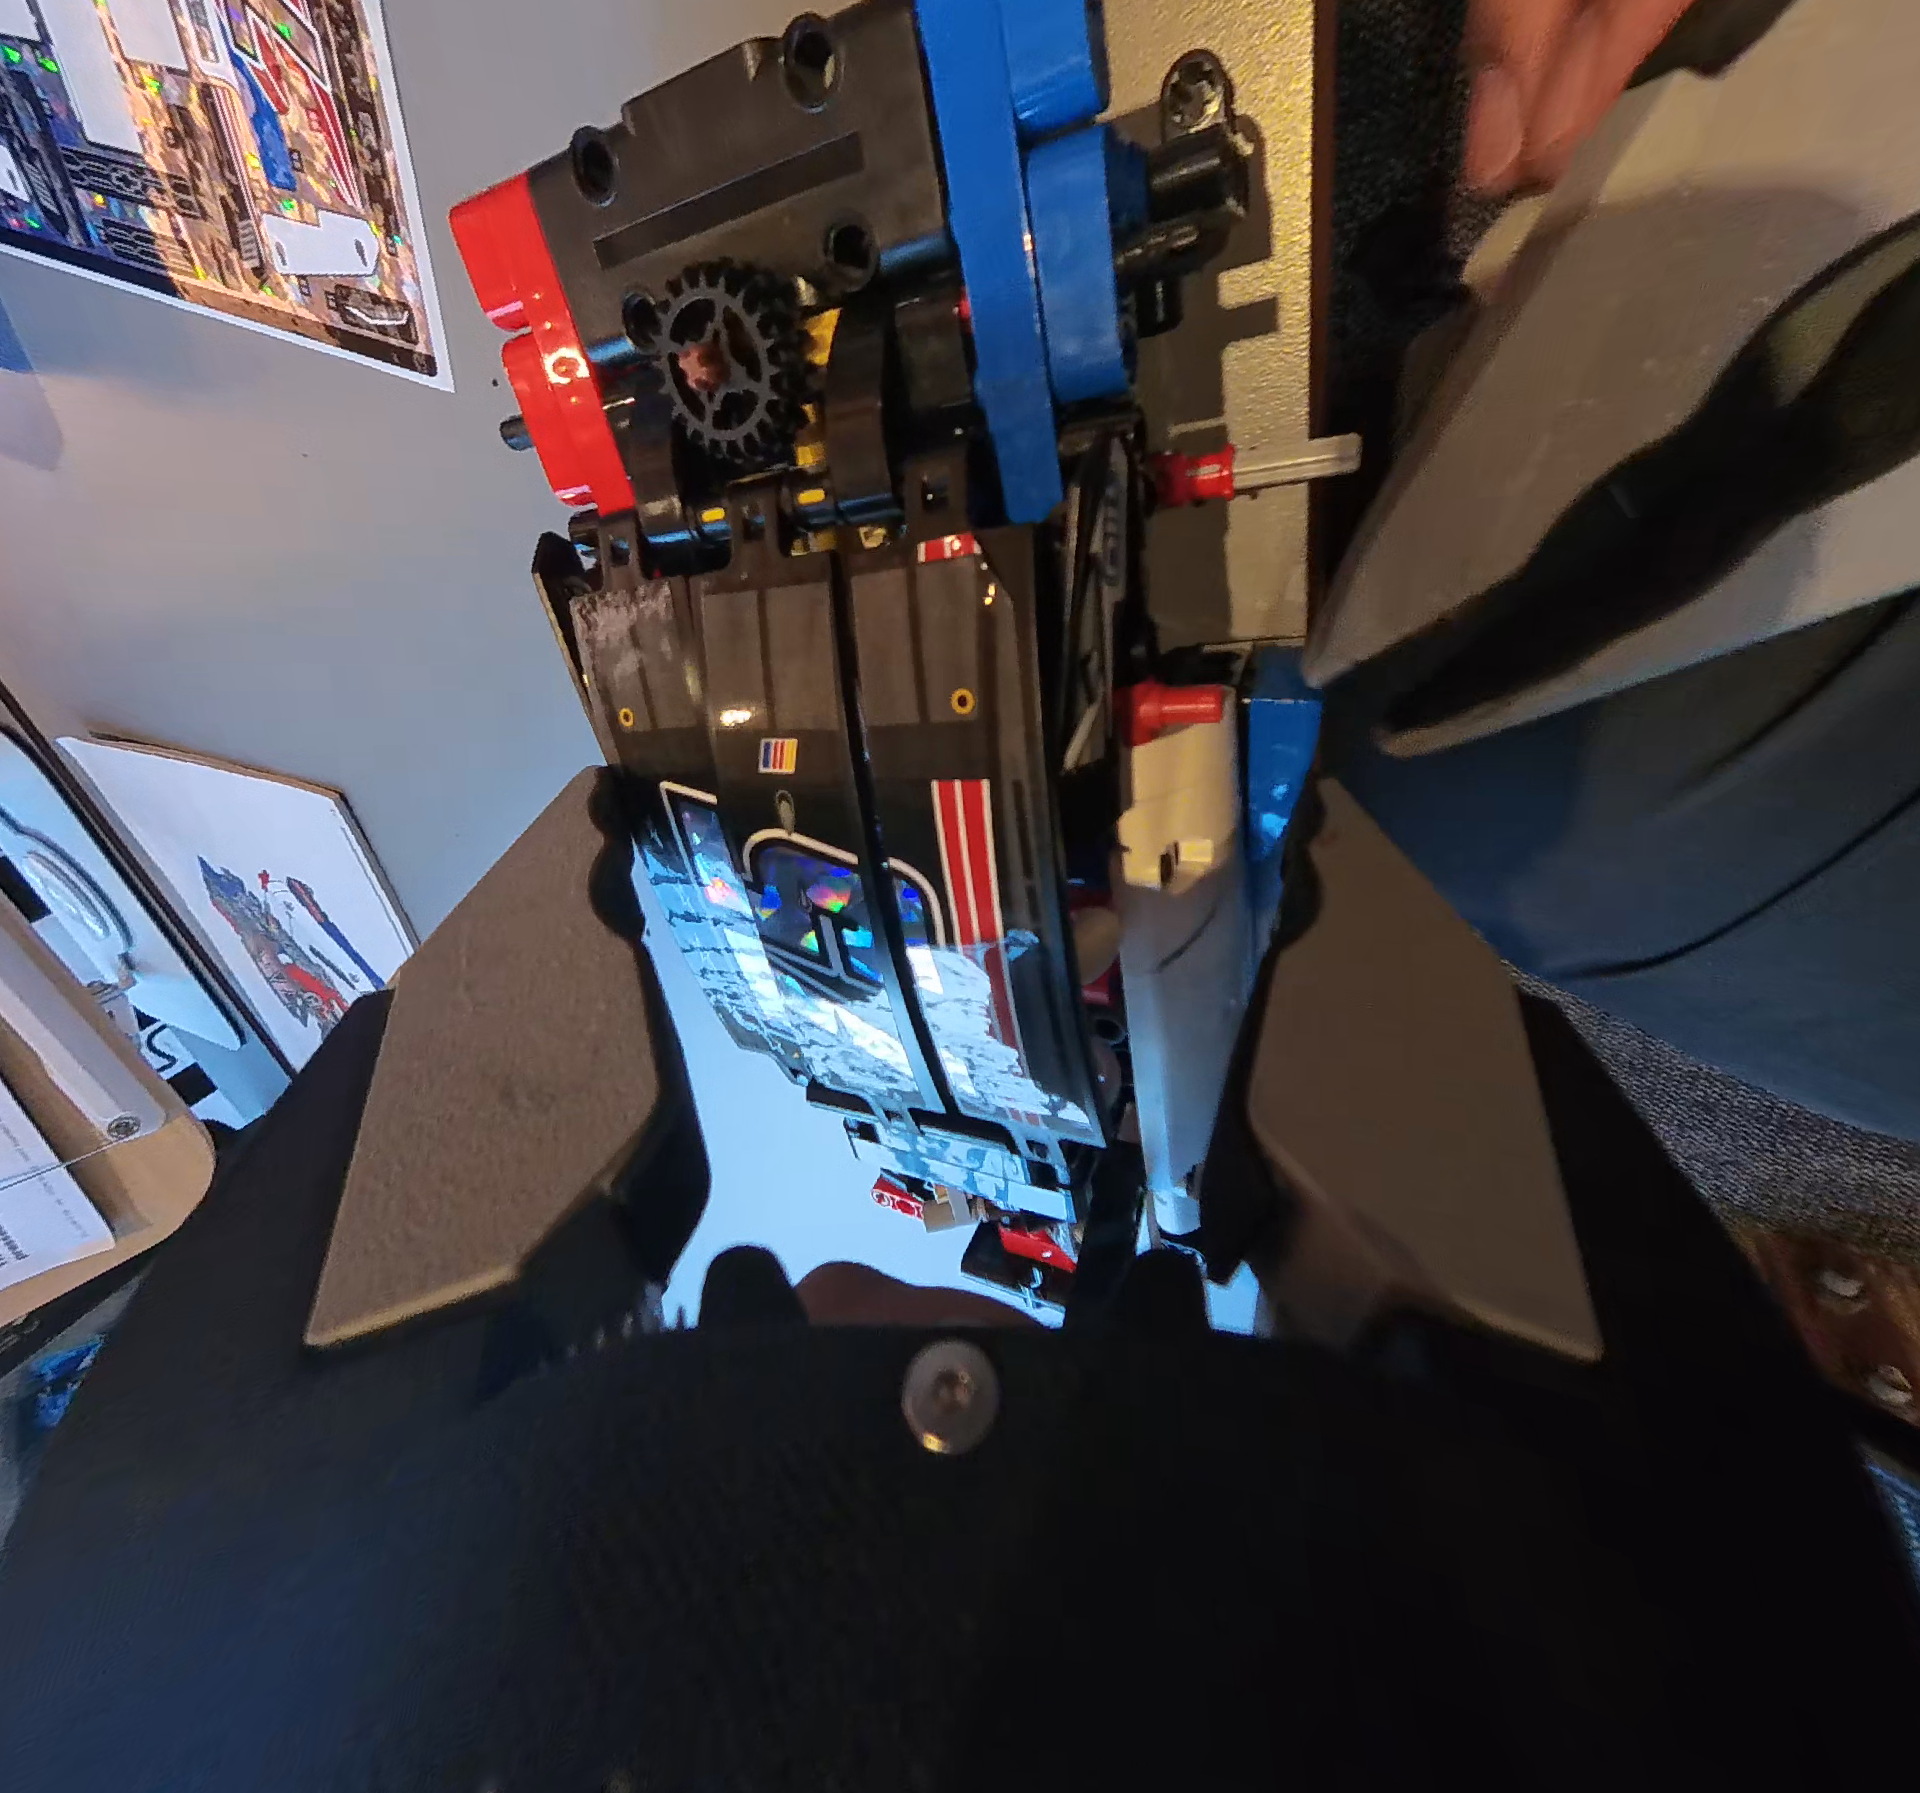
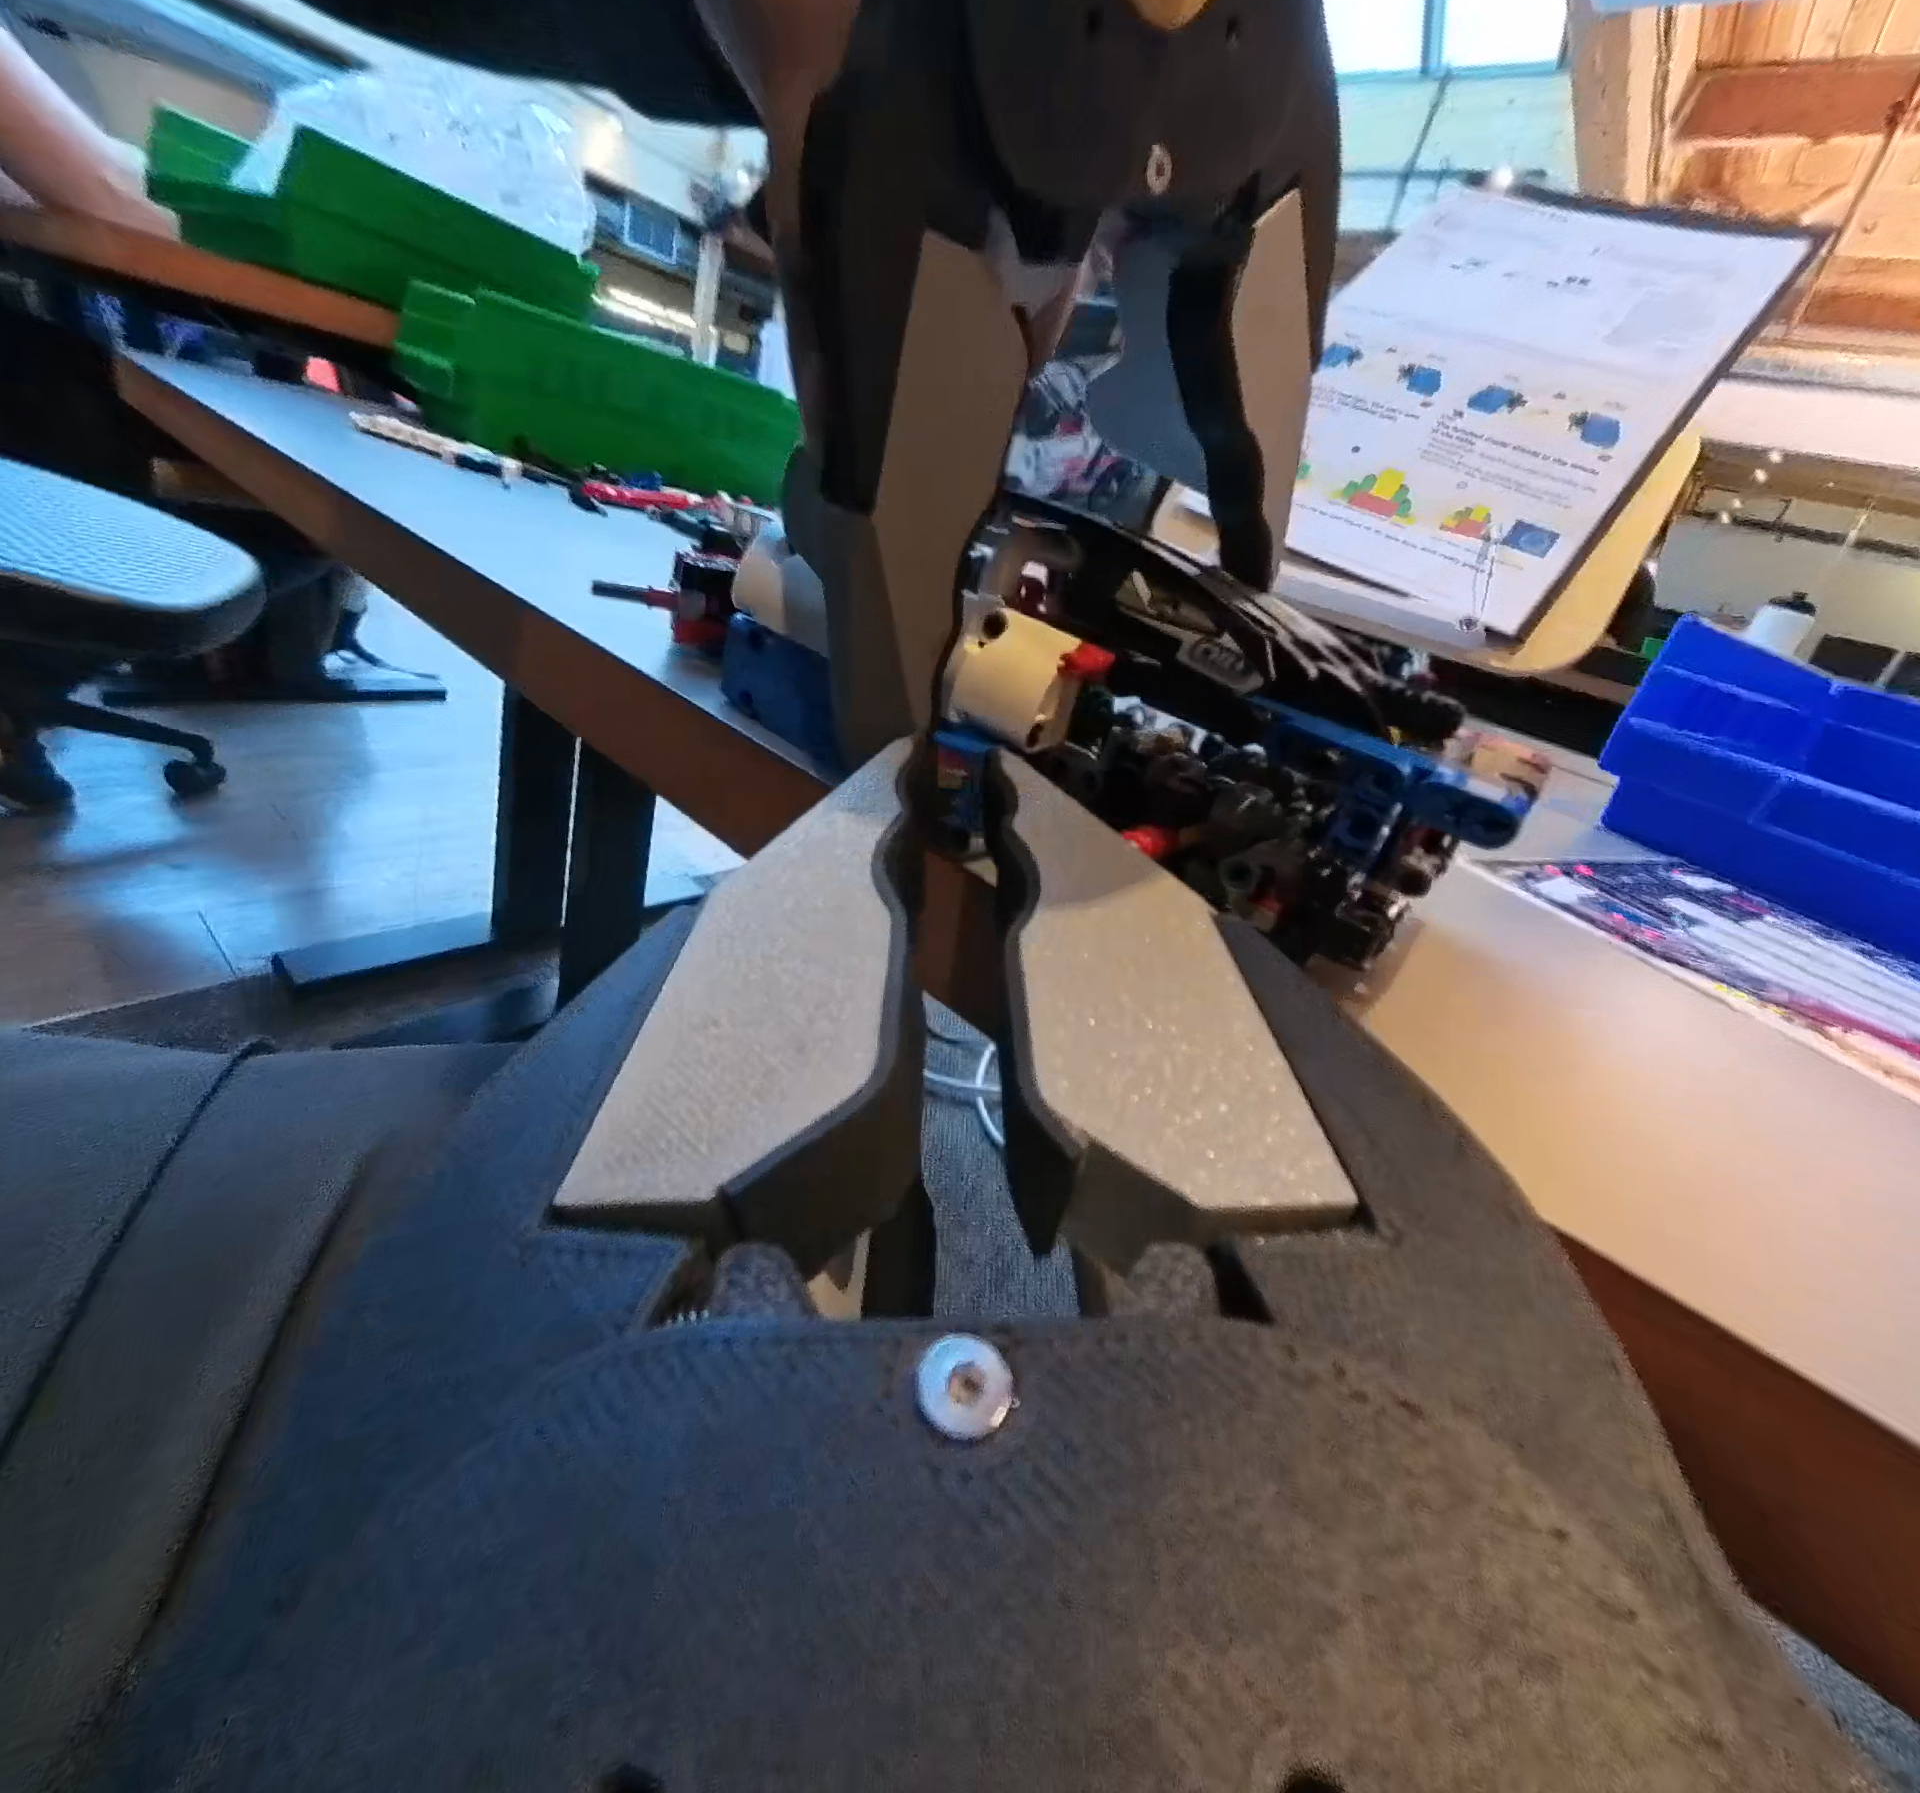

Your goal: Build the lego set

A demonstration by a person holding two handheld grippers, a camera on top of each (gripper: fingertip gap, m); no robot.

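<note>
- Clamping the lego car (image 1: pixel 883 808) between my left gripper (image 1: pixel 935 798) fingers, at the table (image 2: pixel 436 517) edge.
- My right gripper (image 2: pixel 951 787) pinches a small blue piece (image 2: pixel 956 772) at the car's side.
- The left gripper blocks my right view.
- Nearby: green bins (image 2: pixel 582 372), blue bins (image 2: pixel 1766 756), an instruction sheet (image 2: pixel 1538 393), a sticker sheet (image 1: pixel 208 102).
</note>
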